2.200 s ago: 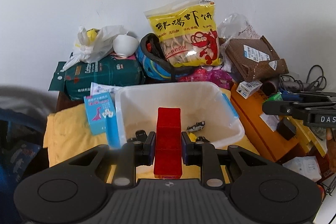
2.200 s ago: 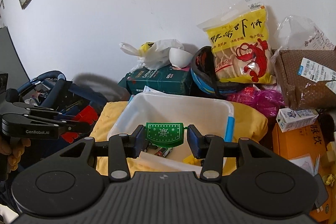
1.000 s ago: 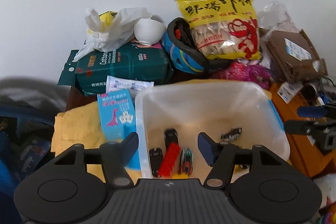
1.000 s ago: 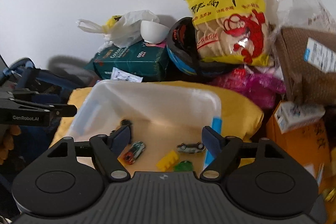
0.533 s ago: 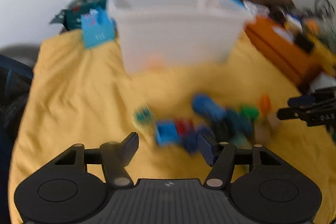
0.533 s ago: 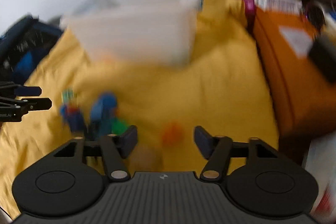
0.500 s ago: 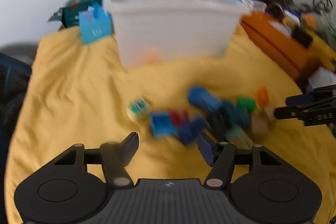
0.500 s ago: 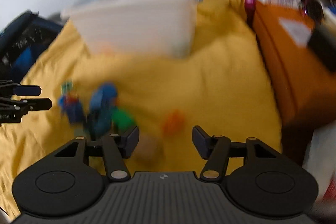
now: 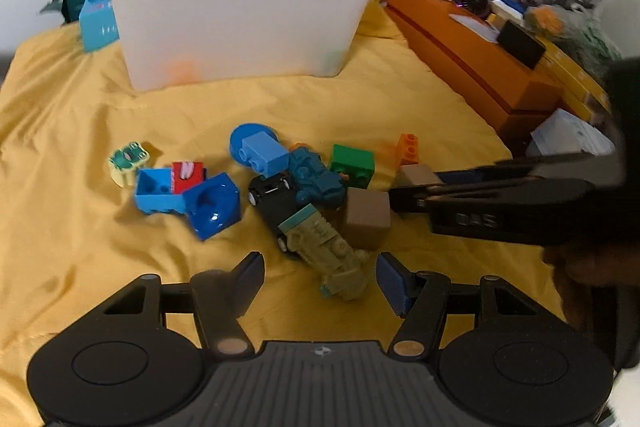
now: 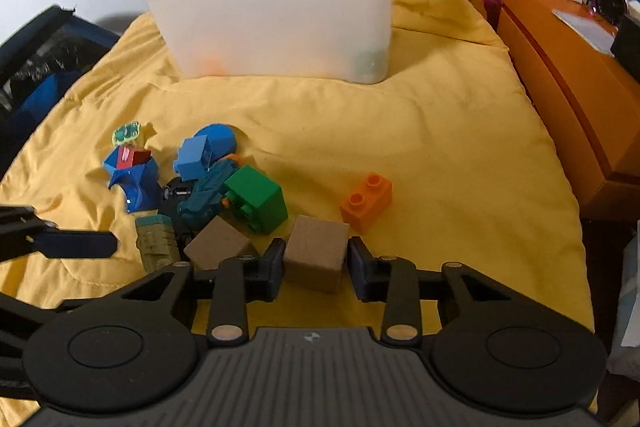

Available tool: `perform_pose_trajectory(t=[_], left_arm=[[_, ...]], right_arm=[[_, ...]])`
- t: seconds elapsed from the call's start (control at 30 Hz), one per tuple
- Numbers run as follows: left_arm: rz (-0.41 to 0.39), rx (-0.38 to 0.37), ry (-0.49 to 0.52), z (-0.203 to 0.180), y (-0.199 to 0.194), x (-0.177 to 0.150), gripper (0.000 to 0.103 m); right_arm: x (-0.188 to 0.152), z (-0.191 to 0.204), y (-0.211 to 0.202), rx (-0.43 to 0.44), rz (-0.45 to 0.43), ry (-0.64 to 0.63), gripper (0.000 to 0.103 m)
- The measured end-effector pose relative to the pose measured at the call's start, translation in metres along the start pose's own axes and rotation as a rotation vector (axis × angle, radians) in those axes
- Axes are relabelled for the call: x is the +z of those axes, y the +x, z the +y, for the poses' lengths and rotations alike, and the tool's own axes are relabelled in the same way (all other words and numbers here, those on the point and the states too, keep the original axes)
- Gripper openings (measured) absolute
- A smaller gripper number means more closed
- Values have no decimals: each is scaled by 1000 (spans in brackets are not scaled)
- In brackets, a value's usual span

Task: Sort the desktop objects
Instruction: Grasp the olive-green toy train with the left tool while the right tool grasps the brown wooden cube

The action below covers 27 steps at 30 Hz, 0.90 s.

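Loose toys lie in a heap on the yellow cloth point(image 9: 120, 267) in front of the white bin point(image 9: 240, 7). My left gripper point(image 9: 320, 277) is open low over the heap, with the front of a tan toy train point(image 9: 340, 259) between its fingers, untouched. My right gripper point(image 10: 316, 267) is closing its jaws on a brown cube point(image 10: 316, 251), and both pads touch its sides. A second brown cube point(image 10: 218, 243) sits just to the left, next to a green brick point(image 10: 256, 199). An orange brick point(image 10: 366, 201) lies apart on the right.
Blue bricks point(image 9: 188, 195), a black toy car point(image 9: 272, 199), a teal toy point(image 9: 316, 175) and a small green-faced block point(image 9: 128, 163) crowd the heap. An orange box point(image 10: 580, 87) with clutter on it borders the cloth on the right. Bags and boxes pile up behind the bin.
Both grippers let their pieces go into the bin, then came down and back to the heap on the cloth. The right jaws have narrowed onto the brown cube; the left stayed wide.
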State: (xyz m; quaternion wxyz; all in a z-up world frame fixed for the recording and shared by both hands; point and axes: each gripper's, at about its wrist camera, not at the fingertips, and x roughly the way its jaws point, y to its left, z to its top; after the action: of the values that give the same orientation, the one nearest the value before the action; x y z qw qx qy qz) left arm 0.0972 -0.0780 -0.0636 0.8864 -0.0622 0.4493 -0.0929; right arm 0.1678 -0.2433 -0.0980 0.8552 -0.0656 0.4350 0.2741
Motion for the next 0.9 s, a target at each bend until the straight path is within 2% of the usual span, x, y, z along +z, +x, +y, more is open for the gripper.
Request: perform_pose_trajectory(t=[0.13, 0.17, 0.2, 0.27, 0.37, 0.6, 0.73, 0.9], left_arm=[[13, -1, -19, -5, 14, 3, 65], [21, -7, -16, -6, 17, 3, 62], [28, -5, -7, -5, 19, 2, 49], [24, 21, 18, -3, 18, 1, 35], [24, 2, 24, 5, 11, -1, 35], [-33, 14, 36, 24, -27, -3, 35], [-52, 16, 12, 39, -50, 7, 35], [-82, 45, -23, 60, -73, 29, 35]], right_arm=[[-7, -12, -17, -3, -13, 27, 37], [-9, -15, -22, -4, -14, 36, 37], [-12, -19, -26, -5, -15, 44, 37], [-17, -25, -34, -13, -17, 57, 37], [-22, -33, -43, -16, -23, 88, 37], [-23, -35, -55, 2, -55, 115, 37], [-10, -26, -65, 25, -103, 92, 37], [21, -13, -78, 73, -169, 75, 37]])
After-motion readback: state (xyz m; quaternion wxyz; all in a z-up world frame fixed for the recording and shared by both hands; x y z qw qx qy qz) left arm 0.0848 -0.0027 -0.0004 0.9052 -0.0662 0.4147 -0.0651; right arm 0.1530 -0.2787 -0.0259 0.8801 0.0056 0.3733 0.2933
